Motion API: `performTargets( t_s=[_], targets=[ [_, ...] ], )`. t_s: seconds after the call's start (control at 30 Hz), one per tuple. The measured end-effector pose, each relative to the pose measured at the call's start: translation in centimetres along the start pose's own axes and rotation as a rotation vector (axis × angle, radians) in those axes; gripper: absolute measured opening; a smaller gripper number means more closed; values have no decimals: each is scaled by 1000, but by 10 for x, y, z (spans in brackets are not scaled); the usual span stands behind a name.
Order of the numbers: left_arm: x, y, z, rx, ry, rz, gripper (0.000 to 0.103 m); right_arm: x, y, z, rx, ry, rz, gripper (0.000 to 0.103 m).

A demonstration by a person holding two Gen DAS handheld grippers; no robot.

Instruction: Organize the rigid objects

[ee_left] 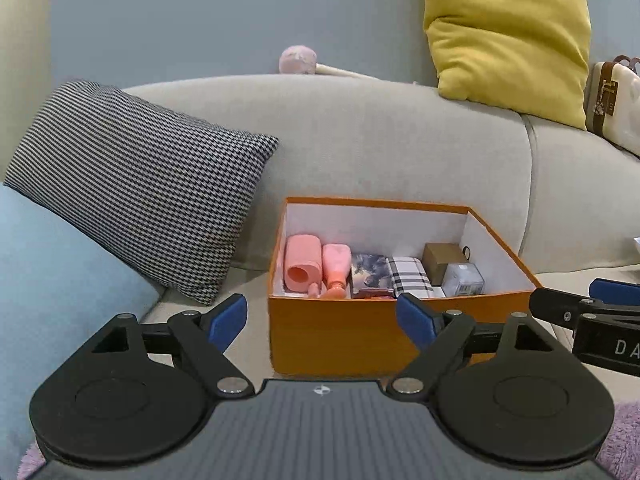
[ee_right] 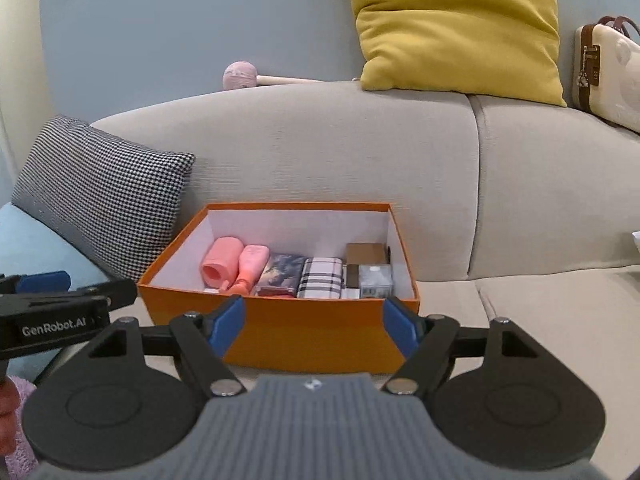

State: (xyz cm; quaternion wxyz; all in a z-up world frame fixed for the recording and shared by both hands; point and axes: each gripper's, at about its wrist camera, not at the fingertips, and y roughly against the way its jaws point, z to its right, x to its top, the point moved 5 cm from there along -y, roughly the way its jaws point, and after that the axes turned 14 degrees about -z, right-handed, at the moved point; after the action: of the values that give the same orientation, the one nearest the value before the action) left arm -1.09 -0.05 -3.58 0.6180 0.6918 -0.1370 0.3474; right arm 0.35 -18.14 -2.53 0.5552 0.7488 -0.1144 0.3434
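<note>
An orange box is set on the grey sofa, filled with a pink bottle, plaid case and small boxes. Both the left gripper and right gripper are held spread, with nothing between the jaws.

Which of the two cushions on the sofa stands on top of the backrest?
The yellow cushion. It stands on the backrest; the black-and-white checked cushion leans lower, on the seat beside the orange box.
</note>
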Motion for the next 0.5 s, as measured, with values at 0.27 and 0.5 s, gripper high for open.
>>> performTargets(
  t_s=[0.27,0.5],
  targets=[
    [-9,-6,3,-15,-10,-15,99,-10,-18,3,7,-24,-56,77],
    [-13,0,6,-17,-20,-18,99,-14,-16,-1,18,-20,-57,77]
  ],
)
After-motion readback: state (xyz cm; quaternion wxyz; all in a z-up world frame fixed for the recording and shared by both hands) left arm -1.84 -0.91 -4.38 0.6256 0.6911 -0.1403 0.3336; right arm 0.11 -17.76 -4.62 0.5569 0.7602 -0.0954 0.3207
